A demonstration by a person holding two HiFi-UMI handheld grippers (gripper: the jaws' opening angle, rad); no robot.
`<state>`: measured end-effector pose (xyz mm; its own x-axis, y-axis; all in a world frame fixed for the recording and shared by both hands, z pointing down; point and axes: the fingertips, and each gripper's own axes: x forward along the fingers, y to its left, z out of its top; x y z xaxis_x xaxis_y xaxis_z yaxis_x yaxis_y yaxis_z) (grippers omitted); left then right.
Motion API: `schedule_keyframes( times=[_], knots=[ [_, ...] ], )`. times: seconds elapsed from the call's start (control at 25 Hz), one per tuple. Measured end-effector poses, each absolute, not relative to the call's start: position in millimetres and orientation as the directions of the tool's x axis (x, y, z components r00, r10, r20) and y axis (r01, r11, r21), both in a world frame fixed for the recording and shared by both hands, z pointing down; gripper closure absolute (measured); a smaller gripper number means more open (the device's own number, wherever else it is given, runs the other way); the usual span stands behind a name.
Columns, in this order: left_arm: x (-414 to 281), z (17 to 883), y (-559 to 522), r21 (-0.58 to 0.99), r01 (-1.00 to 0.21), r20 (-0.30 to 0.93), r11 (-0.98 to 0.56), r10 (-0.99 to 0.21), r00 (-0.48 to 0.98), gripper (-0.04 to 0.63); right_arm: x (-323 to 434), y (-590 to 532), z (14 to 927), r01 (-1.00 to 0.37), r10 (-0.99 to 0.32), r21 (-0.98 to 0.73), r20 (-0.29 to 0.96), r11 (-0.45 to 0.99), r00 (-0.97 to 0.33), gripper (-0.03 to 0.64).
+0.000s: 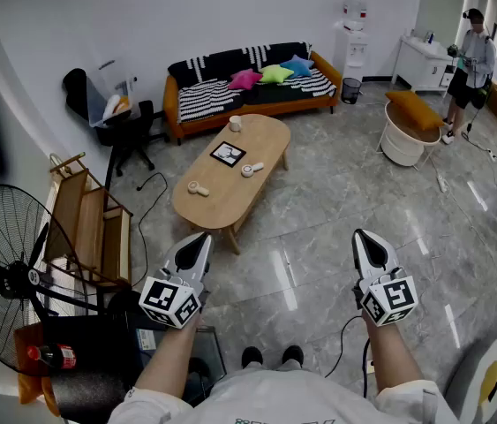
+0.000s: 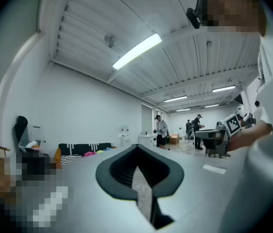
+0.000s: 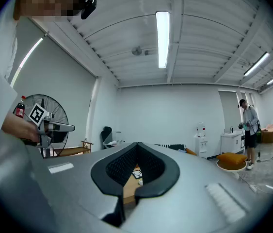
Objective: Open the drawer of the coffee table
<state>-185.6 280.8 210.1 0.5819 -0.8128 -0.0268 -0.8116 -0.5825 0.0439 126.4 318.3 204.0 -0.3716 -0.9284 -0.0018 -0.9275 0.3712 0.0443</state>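
The oval wooden coffee table (image 1: 230, 184) stands in the middle of the room, a few steps ahead of me in the head view. No drawer shows on it from here. Several small items lie on its top, among them a black-and-white framed card (image 1: 228, 154) and a cup (image 1: 235, 124). My left gripper (image 1: 197, 239) and right gripper (image 1: 365, 237) are held level in front of me, well short of the table. Both are shut and hold nothing. A strip of the table (image 3: 129, 188) shows under the right gripper (image 3: 137, 144). The left gripper (image 2: 137, 147) faces the far wall.
An orange sofa (image 1: 248, 91) with cushions lines the back wall. A standing fan (image 1: 10, 272), a wooden rack (image 1: 89, 228) and a black office chair (image 1: 124, 131) are at the left. A white round basket (image 1: 404, 135) and a person (image 1: 473, 60) are at the back right.
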Motion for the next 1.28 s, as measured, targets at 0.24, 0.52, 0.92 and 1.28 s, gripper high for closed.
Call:
schedule_keyframes(
  times=[0.24,0.52,0.92,1.28],
  knots=[
    [-206,209,262,0.039,-0.836,-0.031,-0.548,-0.837,0.547,0.597,156,315,207,-0.953,-0.953,0.037,-0.019,0.301,-0.302,0.614],
    [-199,208,255,0.052,-0.834,-0.032,-0.550,-0.835,0.549,0.597,160,314,203,-0.956,-0.956,0.036,-0.023,0.292,-0.293,0.614],
    [-198,210,255,0.060,-0.828,-0.040,-0.558,-0.830,0.557,0.597,164,304,192,-0.959,-0.954,-0.057,-0.140,0.276,-0.266,0.027],
    [-196,211,248,0.056,-0.834,-0.036,-0.549,-0.836,0.548,0.597,170,302,200,-0.961,-0.958,-0.046,-0.112,0.272,-0.265,0.026]
  ],
)
